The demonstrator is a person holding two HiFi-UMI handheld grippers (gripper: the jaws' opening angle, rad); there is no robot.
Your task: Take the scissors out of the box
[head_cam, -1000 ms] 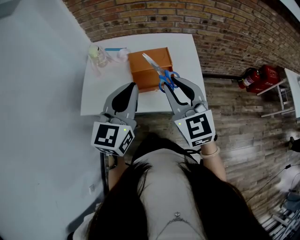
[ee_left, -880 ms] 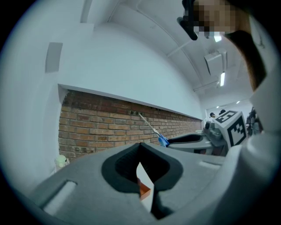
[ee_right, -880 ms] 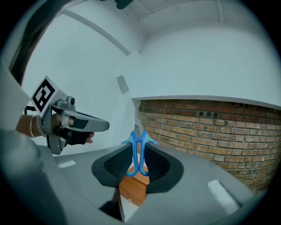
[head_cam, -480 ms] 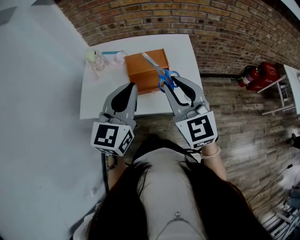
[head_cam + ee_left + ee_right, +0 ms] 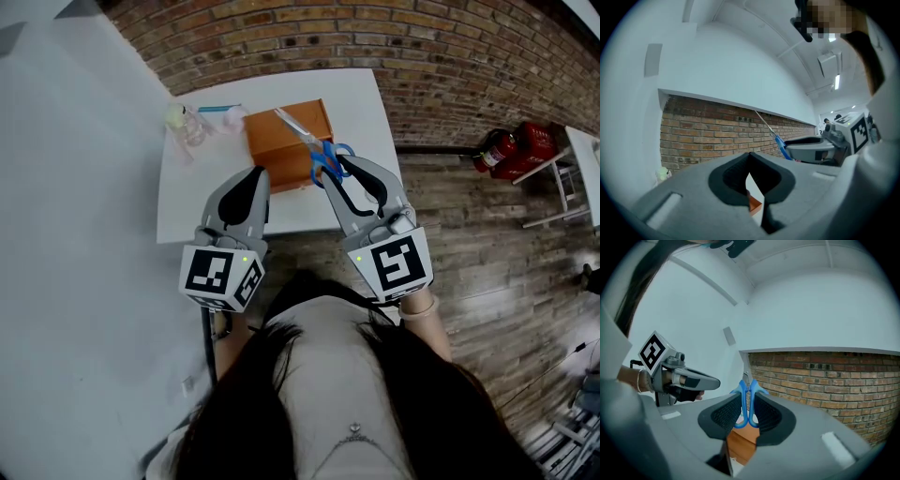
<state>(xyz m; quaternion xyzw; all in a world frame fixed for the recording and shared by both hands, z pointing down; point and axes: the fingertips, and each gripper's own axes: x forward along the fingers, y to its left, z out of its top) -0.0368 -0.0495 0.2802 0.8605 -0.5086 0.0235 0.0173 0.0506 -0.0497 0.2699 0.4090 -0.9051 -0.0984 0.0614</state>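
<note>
Brick wall and a white table (image 5: 370, 103) fill my feed, with an orange box (image 5: 281, 155) on the table. My right claw (image 5: 345, 173) is clamped on the blue handles of the scissors (image 5: 302, 136), which hang above the box's right side, lifted clear of it as far as I can judge. Their long axis runs away from the claw and leftward, blades over the box. Bare tabletop lies just right of the box, nearer this hand, so I'd carry them that way. My left claw (image 5: 251, 183) sits pinched together on nothing, near the box's front edge. No brand or lettering reads anywhere; only the square marker patterns show.
</note>
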